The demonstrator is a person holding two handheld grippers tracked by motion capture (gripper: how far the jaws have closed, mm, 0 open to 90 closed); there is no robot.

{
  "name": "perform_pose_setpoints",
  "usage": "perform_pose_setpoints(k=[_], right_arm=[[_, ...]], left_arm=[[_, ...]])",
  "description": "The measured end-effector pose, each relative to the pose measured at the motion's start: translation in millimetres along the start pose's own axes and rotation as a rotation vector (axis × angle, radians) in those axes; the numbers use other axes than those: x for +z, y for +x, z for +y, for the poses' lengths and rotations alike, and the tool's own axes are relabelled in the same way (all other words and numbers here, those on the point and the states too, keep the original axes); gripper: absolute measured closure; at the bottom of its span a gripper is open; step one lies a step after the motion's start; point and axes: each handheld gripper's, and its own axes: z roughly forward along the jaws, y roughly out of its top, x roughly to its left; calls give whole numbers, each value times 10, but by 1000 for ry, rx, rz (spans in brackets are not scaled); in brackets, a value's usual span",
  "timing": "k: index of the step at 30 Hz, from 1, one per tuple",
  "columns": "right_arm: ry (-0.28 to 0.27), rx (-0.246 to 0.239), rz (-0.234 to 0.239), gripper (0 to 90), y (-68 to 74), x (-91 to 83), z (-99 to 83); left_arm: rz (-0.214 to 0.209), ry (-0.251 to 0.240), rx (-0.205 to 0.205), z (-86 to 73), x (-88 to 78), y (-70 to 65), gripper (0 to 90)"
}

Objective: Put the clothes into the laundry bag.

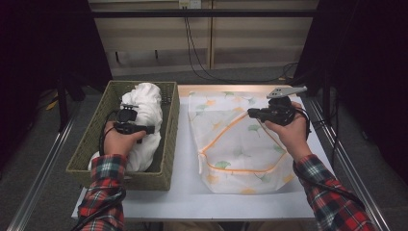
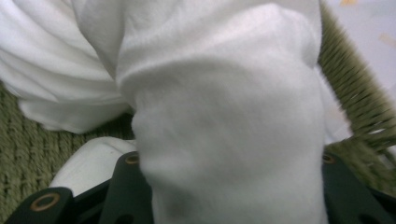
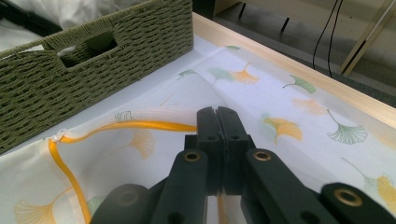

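Over the woven basket (image 1: 166, 139), my left claw (image 1: 126, 115) grips a bunched white cloth (image 2: 224, 116); my right claw (image 3: 218, 122) pinches the laundry bag's orange-trimmed edge (image 3: 140, 125) on the worktop (image 1: 183, 192). Next, probably, carrying the cloth into the bag (image 1: 240, 149).

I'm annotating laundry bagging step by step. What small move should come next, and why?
Probably lift the white cloth, clamped in the left gripper, clear of the basket toward the mesh bag, whose orange-trimmed edge the right gripper pinches.

White cloth (image 2: 224, 130) bunched in the wicker basket (image 1: 91, 139); leaf-printed mesh bag (image 1: 240, 144), orange-zippered, lies apparently flat alongside.
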Motion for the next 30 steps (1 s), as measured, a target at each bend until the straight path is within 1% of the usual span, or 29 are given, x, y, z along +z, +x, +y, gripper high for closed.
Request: perform_pose_setpoints(k=[1,2,3,4,5,7,8,9,11,12,14,15,17,18,21,22,24,25,28,29,30], right_arm=[[0,0,0,894,5,3,0],[3,-3,-3,894,10,4,1],[5,-1,-4,893,15,9,3],[8,-4,-2,894,16,11,5],[5,-4,-2,894,21,16,11],[5,-7,-3,894,22,17,15],[5,-6,-3,894,23,18,19],[6,-4,-3,894,23,19,21],[7,-3,-6,894,20,20,24],[7,-3,-5,894,17,21,24],[5,-2,-6,894,17,23,25],[6,-2,-6,894,16,24,25],[6,-4,-8,894,16,27,22],[6,-4,-8,894,16,27,22],[7,-5,-8,894,2,31,13],[8,-3,-10,894,1,31,11],[11,0,-9,894,-2,41,1],[11,0,-9,894,-2,41,1],[14,-3,-14,894,-15,47,0],[12,2,-14,894,-19,49,1],[8,8,-10,894,-27,55,2]], left_arm=[[-5,-20,-9,7,-22,-6,544],[-16,-42,-12,17,-59,-6,544],[-18,-59,-14,27,-90,-7,545],[-22,-67,-18,34,-115,-8,545],[-32,-93,-19,56,-163,-18,545],[-36,-103,-14,70,-195,-19,545],[-39,-117,-26,82,-210,-28,545],[-44,-119,-21,94,-235,-24,545],[-56,-137,-24,119,-266,-38,546],[-55,-143,-20,130,-280,-45,546],[-63,-170,-25,161,-316,-70,546],[-68,-177,-20,173,-330,-82,546],[-91,-194,4,235,-398,-138,546],[-91,-194,4,235,-398,-138,546],[-112,-196,18,293,-459,-197,546],[-116,-199,17,308,-472,-222,546],[-142,-200,23,343,-511,-271,546],[-142,-200,23,343,-511,-271,546],[-174,-206,26,381,-565,-297,547],[-189,-213,25,397,-590,-311,547],[-195,-219,29,409,-611,-321,547]])
